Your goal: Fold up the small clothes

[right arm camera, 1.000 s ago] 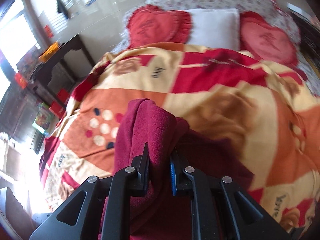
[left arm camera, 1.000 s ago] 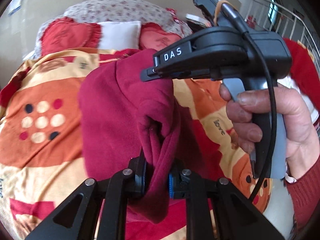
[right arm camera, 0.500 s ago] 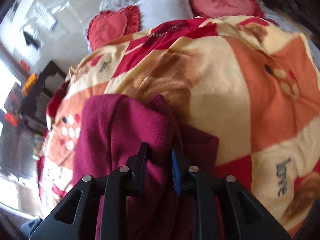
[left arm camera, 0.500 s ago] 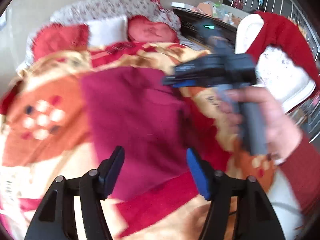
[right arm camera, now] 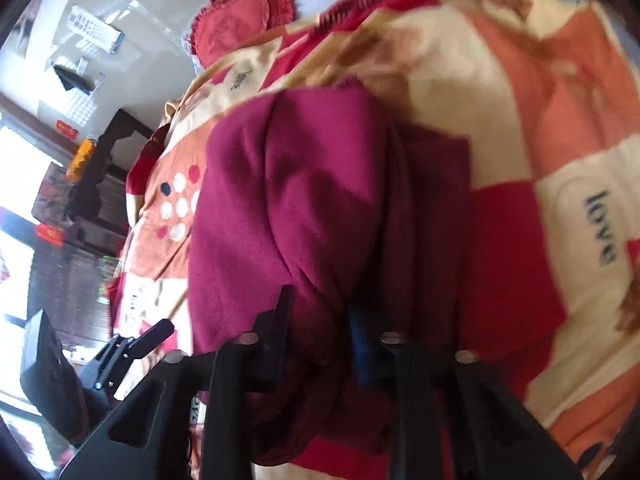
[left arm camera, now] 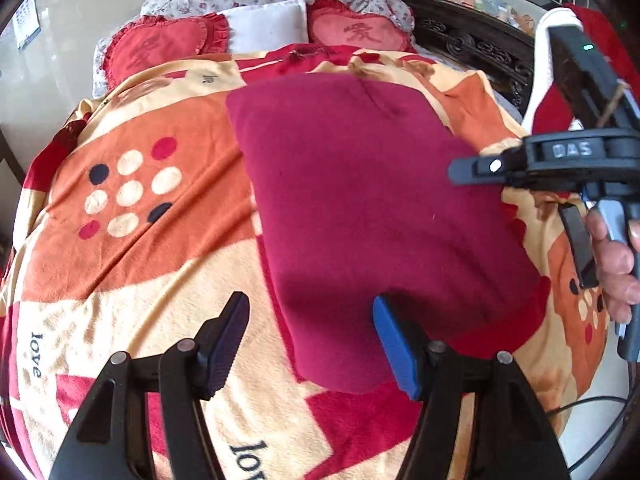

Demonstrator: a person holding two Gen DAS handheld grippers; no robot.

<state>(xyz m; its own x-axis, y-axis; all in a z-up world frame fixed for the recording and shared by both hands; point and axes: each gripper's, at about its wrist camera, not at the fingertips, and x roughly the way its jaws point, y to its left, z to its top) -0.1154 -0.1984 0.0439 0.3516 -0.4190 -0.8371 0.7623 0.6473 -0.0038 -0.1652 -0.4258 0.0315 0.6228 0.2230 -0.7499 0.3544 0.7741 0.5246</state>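
From my left gripper (left arm camera: 308, 340) I look down on a dark red garment (left arm camera: 372, 200) lying folded and fairly flat on the bed's patterned blanket (left arm camera: 132, 264), an orange, cream and red one with "love" printed on it in places. My left jaws are spread wide and hold nothing; the near edge of the garment sits between them, closer to the blue-padded one, and I cannot tell whether that pad touches the cloth. Off to the right in this view I see my right gripper (left arm camera: 472, 170), its black body marked "DAS", with my right hand (left arm camera: 616, 256) wrapped around its handle. Its tip hangs over the right side of the garment.

From the right wrist camera the garment (right arm camera: 304, 216) looks bunched, a thick fold rising up and running back between the right gripper's (right arm camera: 320, 320) jaws. Those jaws stand narrow with the cloth pinched between them, though the picture is blurred and the dark fabric hides the pads. At the lower left of this view part of the left gripper (right arm camera: 132, 344) shows, beside the garment's edge.

At the head of the bed lie two red heart-shaped cushions (left arm camera: 156, 48) with a white pillow (left arm camera: 268, 28) between them. A dark carved wooden headboard (left arm camera: 472, 48) runs along the far right side.
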